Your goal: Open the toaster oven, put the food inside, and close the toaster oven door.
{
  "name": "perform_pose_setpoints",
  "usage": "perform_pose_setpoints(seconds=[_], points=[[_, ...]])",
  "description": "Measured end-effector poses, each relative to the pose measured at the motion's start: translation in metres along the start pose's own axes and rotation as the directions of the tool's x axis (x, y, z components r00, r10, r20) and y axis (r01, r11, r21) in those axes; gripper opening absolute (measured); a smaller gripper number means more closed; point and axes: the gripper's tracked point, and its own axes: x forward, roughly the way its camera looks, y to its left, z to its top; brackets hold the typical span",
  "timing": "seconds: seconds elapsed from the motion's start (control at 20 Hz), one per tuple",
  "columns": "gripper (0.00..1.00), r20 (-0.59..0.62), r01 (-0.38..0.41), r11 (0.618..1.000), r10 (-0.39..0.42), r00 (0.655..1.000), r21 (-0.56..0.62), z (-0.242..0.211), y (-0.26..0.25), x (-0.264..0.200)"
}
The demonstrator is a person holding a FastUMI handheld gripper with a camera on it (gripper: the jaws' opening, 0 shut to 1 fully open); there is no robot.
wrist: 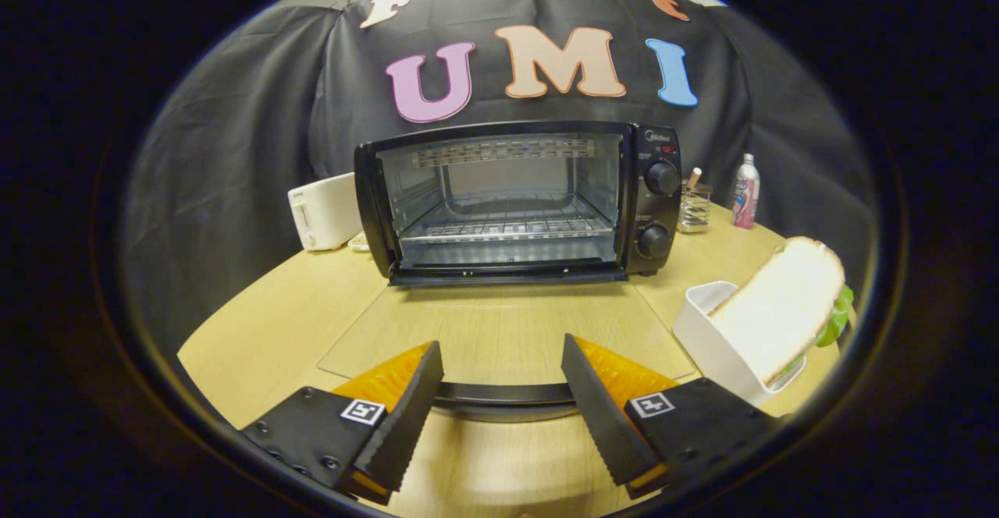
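While the gripper (499,401) fingers are being held apart over the oven door (507,331), bread (780,307) is being propped in a white box (706,331) at three o'clock.

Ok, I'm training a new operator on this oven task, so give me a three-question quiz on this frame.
1. True or false: the toaster oven door is folded down open.
2. Where is the bread slice? A) on the oven rack B) leaning in the white container C) between the fingers
3. What lies between the gripper fingers?

Key: 1 true. 2 B. 3 The door handle, with the fingers open and not pressing on it.
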Motion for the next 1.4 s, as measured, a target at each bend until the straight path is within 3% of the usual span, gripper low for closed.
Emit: perform_pose_setpoints(seconds=[0.45, 0.6, 0.75, 0.9, 1.25, 1.4], points=[[0.98, -0.001, -0.004, 1.0, 0.004, 1.0, 0.009, 0.001, 0.002, -0.001], [0.98, -0.012, -0.042, 0.999, 0.042, 0.999, -0.014, 0.006, 0.004, -0.003], [0.98, -0.007, -0.101, 0.995, 0.101, 0.995, -0.009, 0.033, 0.005, -0.015], [0.98, 0.0, -0.109, 0.993, 0.11, 0.994, -0.04, 0.064, -0.01, -0.033], [0.98, -0.189, -0.031, 0.982, -0.005, 0.982, -0.186, 0.108, -0.103, -0.085], [0.98, -0.272, 0.005, 0.986, -0.051, 0.961, -0.166, 0.122, -0.141, -0.098]])
